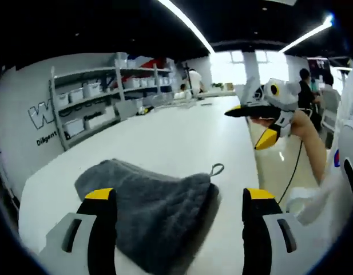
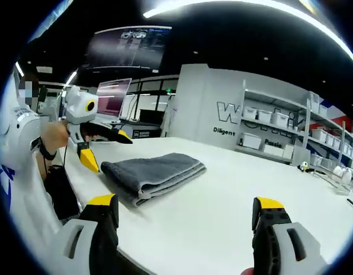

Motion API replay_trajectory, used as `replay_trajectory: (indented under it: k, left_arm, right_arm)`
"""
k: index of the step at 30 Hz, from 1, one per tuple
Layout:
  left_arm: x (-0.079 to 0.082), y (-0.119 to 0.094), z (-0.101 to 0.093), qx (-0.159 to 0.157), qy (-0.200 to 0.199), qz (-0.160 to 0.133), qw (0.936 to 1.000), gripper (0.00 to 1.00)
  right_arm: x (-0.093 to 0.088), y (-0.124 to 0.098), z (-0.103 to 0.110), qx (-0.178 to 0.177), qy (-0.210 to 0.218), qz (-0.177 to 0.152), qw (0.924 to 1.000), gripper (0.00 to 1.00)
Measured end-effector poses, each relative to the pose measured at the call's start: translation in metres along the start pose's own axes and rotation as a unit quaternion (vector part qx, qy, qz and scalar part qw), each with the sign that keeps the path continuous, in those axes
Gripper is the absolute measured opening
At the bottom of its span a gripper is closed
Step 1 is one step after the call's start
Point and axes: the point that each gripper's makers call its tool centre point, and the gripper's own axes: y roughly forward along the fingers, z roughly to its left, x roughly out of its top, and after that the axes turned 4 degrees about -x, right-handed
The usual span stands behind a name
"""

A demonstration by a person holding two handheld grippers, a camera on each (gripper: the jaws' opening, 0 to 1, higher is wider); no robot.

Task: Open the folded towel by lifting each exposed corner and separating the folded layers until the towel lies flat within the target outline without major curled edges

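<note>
A grey folded towel point(image 1: 147, 212) lies on the white table point(image 1: 182, 132), its hanging loop point(image 1: 216, 169) at the far corner. My left gripper point(image 1: 179, 197) stands open just above the towel's near side, nothing between its jaws. My right gripper point(image 1: 245, 130) hovers open in a hand, above the table beyond the towel's right side. In the right gripper view the towel point(image 2: 153, 172) shows stacked folded layers along its near edge. My right gripper point(image 2: 186, 203) is open over bare table point(image 2: 233, 189), short of the towel. The left gripper point(image 2: 113, 154) hangs open by the towel's left end.
Shelves with white bins point(image 1: 87, 109) line the wall past the table's left side, also seen in the right gripper view point(image 2: 273, 129). People point(image 1: 193, 80) stand at the far end. A monitor point(image 2: 113, 97) sits behind the table. A person's sleeve point(image 2: 16, 166) is at the left.
</note>
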Motion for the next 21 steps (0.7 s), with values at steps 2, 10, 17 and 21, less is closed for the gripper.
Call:
replay_trajectory:
  k: [2, 10, 17, 21]
  left_arm:
    - [0.001, 0.012, -0.004, 0.003, 0.036, 0.015, 0.9992, 0.68]
    - [-0.022, 0.051, -0.031, -0.048, 0.119, 0.107, 0.986, 0.32]
    - [-0.03, 0.051, -0.033, -0.057, 0.136, 0.135, 0.9798, 0.08]
    - [-0.004, 0.031, 0.0, 0.013, 0.122, 0.086, 0.9887, 0.06]
  right_arm:
    - [-0.003, -0.003, -0.002, -0.005, 0.003, 0.003, 1.0, 0.99]
    - [-0.011, -0.011, -0.009, -0.017, 0.007, 0.009, 0.9998, 0.97]
    - [-0.017, -0.009, -0.01, -0.018, 0.013, 0.015, 0.9996, 0.96]
    - [-0.018, -0.008, -0.01, -0.017, 0.014, 0.015, 0.9997, 0.96]
